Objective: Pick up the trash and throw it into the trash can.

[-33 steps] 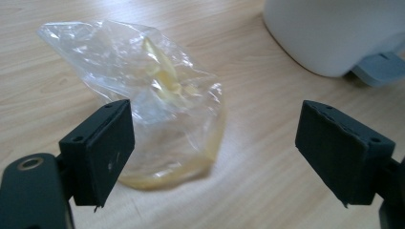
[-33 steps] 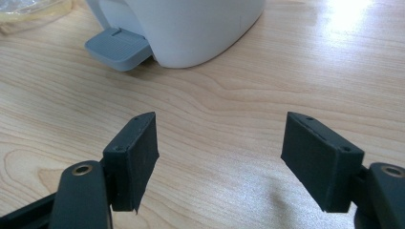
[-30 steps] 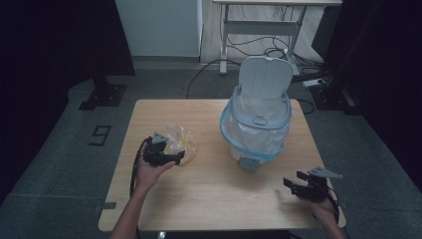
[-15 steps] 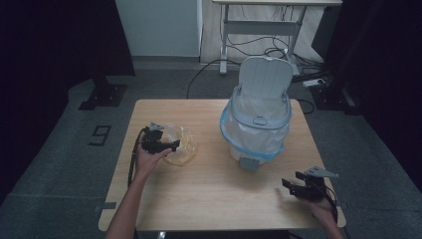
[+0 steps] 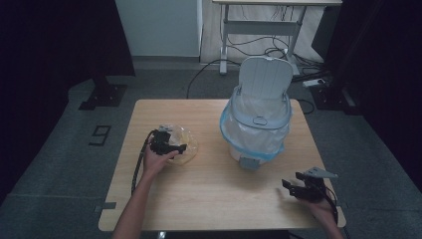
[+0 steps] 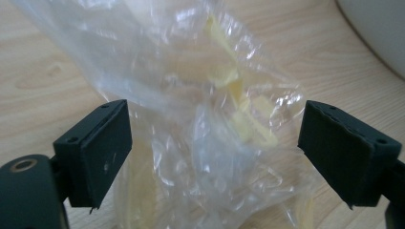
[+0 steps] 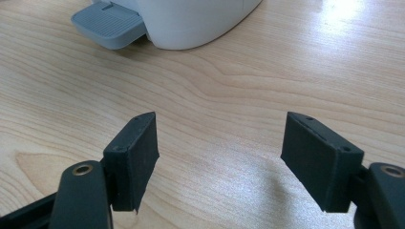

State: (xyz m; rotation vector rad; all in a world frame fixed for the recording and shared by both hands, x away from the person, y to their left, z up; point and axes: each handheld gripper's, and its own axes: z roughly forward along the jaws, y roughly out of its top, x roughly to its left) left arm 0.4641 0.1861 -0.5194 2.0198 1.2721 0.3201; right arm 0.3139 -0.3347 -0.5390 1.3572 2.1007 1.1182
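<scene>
Item 1, clear plastic bag (image 5: pixel 178 142): crumpled, with pale yellow pieces (image 6: pixel 248 125) inside. It lies on the left half of the table (image 5: pixel 214 194), well apart from the bin.

Item 2, left tongs (image 5: pixel 173 146): at the bag, held in the person's left hand (image 5: pixel 157 160). In the left gripper view the left tongs (image 6: pixel 212 143) stand apart, one black jaw on each side of the bag's bunched film. The film lies between them, but no pad presses on it.

Item 3, right tongs (image 5: pixel 293 186): near the table's front right corner, low over bare wood, in the person's right hand (image 5: pixel 321 209). In the right gripper view the right tongs (image 7: pixel 217 157) stand wide apart with nothing between them, pointing toward the bin's base.

Item 4, white pedal bin (image 5: pixel 256 129): stands on the right half of the table, lid (image 5: pixel 264 77) tipped up and back. It has a white liner with a blue edge (image 5: pixel 225 122) folded over the rim. Its grey pedal (image 7: pixel 109 24) juts out at the front, facing the near edge.

Item 5, surroundings: a black cable (image 5: pixel 138 164) trails from the left tongs along the table's left side. Beyond the table there is dark floor, a white desk frame (image 5: pixel 259 30) with loose cords, and a black stand foot (image 5: pixel 102 94) at the left.

Obstructions: bare wood lies between bag and bin; the bin stands between the bag and the table's far right corner.
</scene>
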